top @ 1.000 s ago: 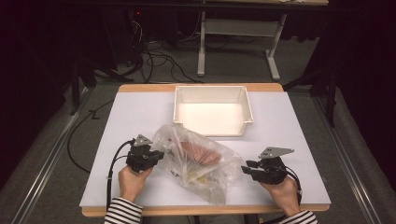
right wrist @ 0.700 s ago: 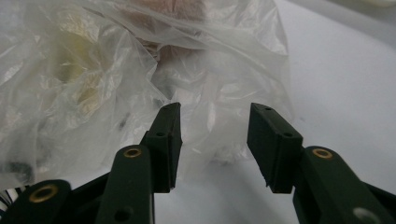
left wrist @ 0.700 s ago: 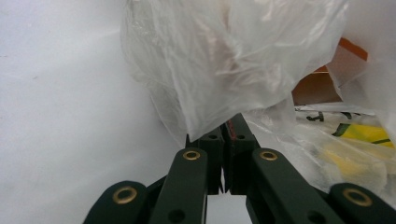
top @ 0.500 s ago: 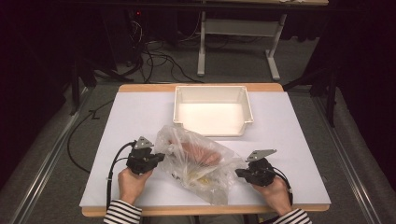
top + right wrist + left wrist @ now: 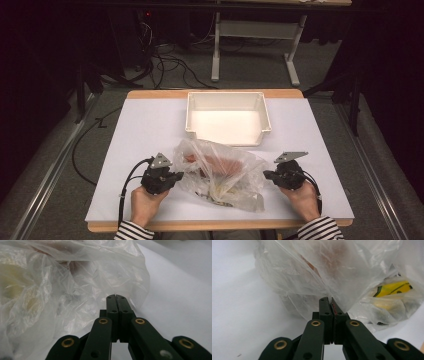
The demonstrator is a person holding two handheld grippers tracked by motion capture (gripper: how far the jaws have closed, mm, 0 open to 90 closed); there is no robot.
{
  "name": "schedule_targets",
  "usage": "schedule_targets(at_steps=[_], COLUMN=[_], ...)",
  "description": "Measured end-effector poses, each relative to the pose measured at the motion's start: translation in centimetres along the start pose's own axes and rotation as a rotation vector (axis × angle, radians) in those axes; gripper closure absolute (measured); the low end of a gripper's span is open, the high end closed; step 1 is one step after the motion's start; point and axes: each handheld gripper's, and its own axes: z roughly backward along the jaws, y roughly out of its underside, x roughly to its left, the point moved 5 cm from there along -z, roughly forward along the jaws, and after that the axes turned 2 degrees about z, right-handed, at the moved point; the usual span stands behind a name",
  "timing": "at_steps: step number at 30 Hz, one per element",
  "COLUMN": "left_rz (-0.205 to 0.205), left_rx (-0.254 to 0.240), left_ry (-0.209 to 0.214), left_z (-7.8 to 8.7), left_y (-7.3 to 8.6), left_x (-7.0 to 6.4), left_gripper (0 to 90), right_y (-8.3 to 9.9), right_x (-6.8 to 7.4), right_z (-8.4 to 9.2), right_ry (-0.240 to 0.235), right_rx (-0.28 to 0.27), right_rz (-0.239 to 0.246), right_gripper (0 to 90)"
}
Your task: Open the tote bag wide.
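Observation:
A crumpled clear plastic bag [image 5: 220,170] lies on the white table top [image 5: 145,130], near the front edge. Inside it are a reddish-brown lump [image 5: 222,162] and pale packets, one with a yellow label [image 5: 392,287]. My left gripper [image 5: 178,175] is at the bag's left edge, and in the left gripper view its jaws are shut on a fold of the film [image 5: 324,272]. My right gripper [image 5: 265,175] is at the bag's right edge. There the jaws meet with the bag's film [image 5: 62,290] drawn to their tips.
A white rectangular tray [image 5: 265,116] stands just behind the bag, at the middle of the table's far half. A person's hands in striped sleeves hold the grippers at the front edge. Cables trail from each gripper. Dark floor, cables and a stand's legs lie beyond the table.
The right gripper came in to the bag's right edge and its jaws closed there. The left jaws closed on the left edge. The bag now lies stretched a little wider between them.

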Motion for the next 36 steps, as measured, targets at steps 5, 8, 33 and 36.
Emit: schedule_targets(at_steps=[5, 8, 33, 36], left_rz=[-0.012, -0.022, -0.007, -0.014], left_rx=[0.021, 0.029, -0.078, -0.091], left_ry=[0.026, 0.036, -0.057, -0.053], left_z=[-0.8, -1.0, 1.6, 1.7], left_y=[0.1, 0.3, -0.7, -1.1], left_x=[-1.1, -1.6, -1.8, -2.0], left_gripper=[88.9, 88.8, 53.0, 53.3], right_y=[-0.2, -0.3, -1.5, -1.8], right_x=[-1.2, -1.9, 3.9, 4.5], right_z=[-0.4, -0.6, 2.5, 1.0], right_ry=[0.032, 0.053, -0.063, -0.093], right_rx=[0.007, 0.02, -0.093, -0.066], right_rz=[-0.015, -0.023, 0.087, 0.102], right_gripper=[90.0, 90.0, 45.0, 41.9])
